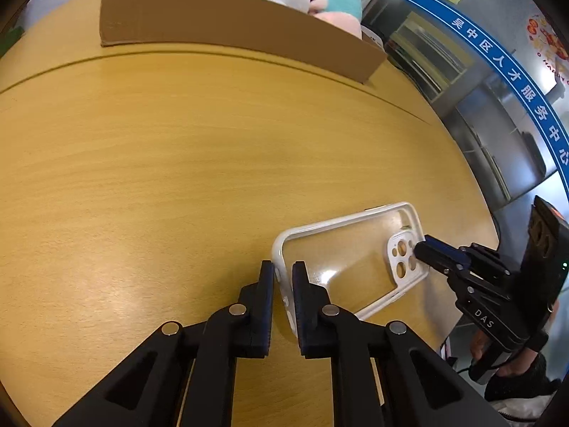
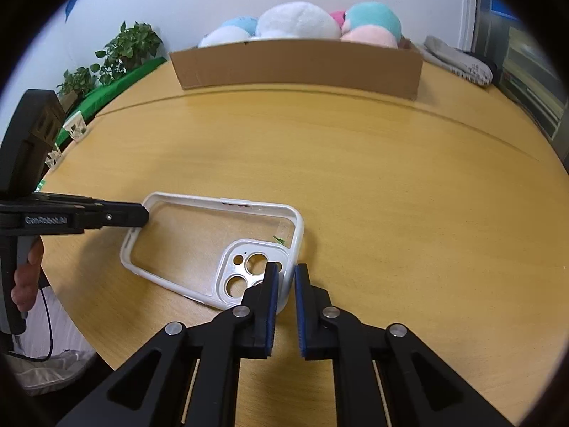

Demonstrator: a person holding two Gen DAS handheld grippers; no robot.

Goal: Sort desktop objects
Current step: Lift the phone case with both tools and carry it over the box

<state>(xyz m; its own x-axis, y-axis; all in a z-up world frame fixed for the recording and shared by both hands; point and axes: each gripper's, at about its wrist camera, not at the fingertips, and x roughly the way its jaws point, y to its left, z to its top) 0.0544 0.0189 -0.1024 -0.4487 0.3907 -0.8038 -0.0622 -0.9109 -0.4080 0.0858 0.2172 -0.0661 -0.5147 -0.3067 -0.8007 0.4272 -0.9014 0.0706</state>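
Case: clear phone case (image 1: 350, 258) with a white rim, lying flat and open side up on the round wooden table (image 1: 177, 163), near its front edge.
Left gripper (image 1: 283, 274): fingers narrowly apart, straddling the rim at the case's plain end.
Right gripper (image 2: 284, 275): fingers narrowly apart, straddling the rim at the camera-cutout corner.
Grip: whether either truly pinches the rim, I cannot tell.
Behind: cardboard box (image 2: 298, 66) of plush toys (image 2: 298, 21) at the far side.

Bare table (image 2: 355, 178) between phone case (image 2: 199, 227) and cardboard box (image 2: 298, 64); box blocks far edge.
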